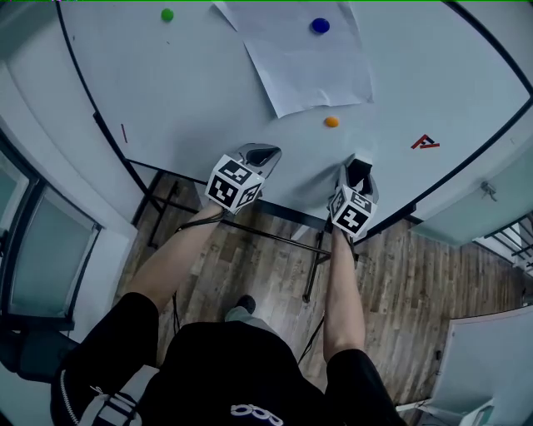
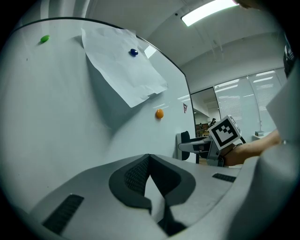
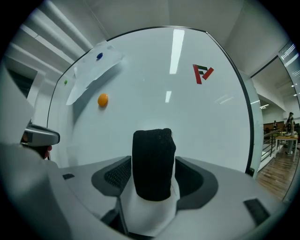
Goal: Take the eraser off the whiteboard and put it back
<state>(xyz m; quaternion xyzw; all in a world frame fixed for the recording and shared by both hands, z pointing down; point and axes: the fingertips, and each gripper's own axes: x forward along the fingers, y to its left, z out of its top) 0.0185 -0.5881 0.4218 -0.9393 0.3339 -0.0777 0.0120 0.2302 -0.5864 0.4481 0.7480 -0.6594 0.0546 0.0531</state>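
A black-felted eraser [image 3: 152,159] with a white body stands on end against the whiteboard [image 3: 187,117], between the jaws of my right gripper [image 3: 153,165]. The pads flank the eraser with a thin gap on each side and do not press it. From the head view that right gripper [image 1: 360,166] points at the board's lower edge, below the orange magnet [image 1: 331,122]. My left gripper [image 1: 265,152] hovers to its left at the same edge. Its fingertips meet, with nothing between them [image 2: 149,157].
A sheet of paper [image 1: 300,54] hangs on the board under a blue magnet [image 1: 321,26]. A green magnet [image 1: 167,15] sits at upper left and a red logo [image 1: 425,143] at right. The board's stand [image 1: 312,274] rests on wooden floor below.
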